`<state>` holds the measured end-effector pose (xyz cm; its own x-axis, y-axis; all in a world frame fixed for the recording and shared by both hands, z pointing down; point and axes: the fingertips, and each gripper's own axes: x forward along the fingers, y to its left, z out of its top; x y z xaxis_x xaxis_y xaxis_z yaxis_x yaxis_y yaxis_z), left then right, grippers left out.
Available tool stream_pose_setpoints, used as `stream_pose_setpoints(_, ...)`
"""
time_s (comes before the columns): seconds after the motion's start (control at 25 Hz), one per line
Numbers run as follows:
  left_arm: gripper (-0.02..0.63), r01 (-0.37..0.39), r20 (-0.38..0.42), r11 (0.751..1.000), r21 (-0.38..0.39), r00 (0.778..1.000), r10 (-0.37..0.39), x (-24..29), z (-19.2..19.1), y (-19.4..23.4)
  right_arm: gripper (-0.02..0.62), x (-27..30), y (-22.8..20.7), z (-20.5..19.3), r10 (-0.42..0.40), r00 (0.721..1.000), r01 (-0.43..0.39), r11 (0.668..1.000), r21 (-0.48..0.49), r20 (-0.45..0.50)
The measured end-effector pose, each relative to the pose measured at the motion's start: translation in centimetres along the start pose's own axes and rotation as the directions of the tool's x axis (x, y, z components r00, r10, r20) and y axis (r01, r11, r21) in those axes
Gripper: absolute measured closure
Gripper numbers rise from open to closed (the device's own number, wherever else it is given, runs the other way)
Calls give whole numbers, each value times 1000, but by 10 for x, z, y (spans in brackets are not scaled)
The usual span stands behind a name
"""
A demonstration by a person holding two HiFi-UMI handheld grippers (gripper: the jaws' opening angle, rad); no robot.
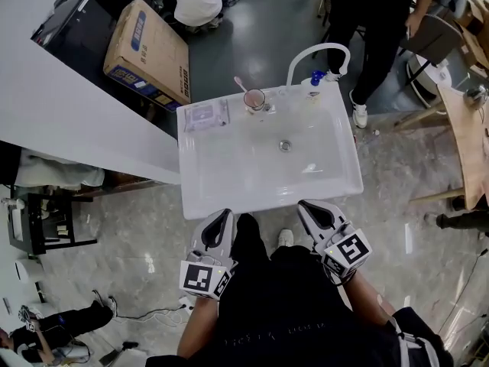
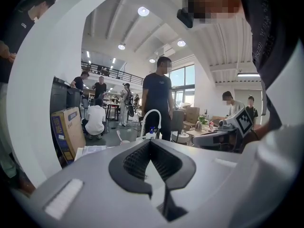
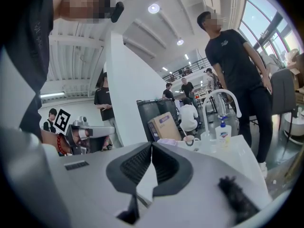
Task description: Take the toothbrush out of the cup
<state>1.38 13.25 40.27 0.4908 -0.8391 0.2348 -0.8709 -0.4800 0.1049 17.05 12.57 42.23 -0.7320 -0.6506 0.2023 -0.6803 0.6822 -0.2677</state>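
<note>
At the sink's near edge: both grippers shut and empty, toothbrush still in the cup

Close against the person's body, the left gripper [image 1: 221, 214] and the right gripper [image 1: 306, 205] are held side by side at the near rim of the white sink [image 1: 348, 176], tips aimed across the basin. Each gripper's own view shows its jaws pressed together at the tips with nothing between them. I read that paired, closed pose as an approach stance, not a grasp, since neither gripper is close to anything it could take.

Beyond the drain [image 1: 285, 145], the cup [image 1: 254, 99] stands upright on the back ledge, left of the faucet [image 1: 317, 52]. The toothbrush [image 1: 241, 83] leans out of it to the left, propped only by the cup's rim, its pink upper end well clear. A flat packet [image 1: 205, 115] lies just left of the cup and a soap bottle [image 1: 314, 79] stands at the faucet's foot.

That free upper end looks like the place to grip, so one gripper would have to open first. The other may be there to steady the cup, which looks light enough to tip
</note>
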Motion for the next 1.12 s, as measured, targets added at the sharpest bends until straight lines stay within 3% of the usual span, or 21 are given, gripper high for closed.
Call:
stream_pose_setpoints(0.28, 597, 101, 6, 994, 32, 995, -102, 56, 12, 56, 583, 60, -20, 18, -67, 998, 67, 998, -1, -1)
stream_pose_setpoints(0.68, 597, 151, -5, 988, 28, 989, -151, 90, 21, 159, 583, 156, -20, 46, -133, 991, 132, 991, -30, -18)
stream_pose_setpoints(1.12, 597, 191, 1, 982, 3, 982, -191, 113, 31, 190, 583, 200, -38, 59, -185, 982, 185, 982, -41, -20)
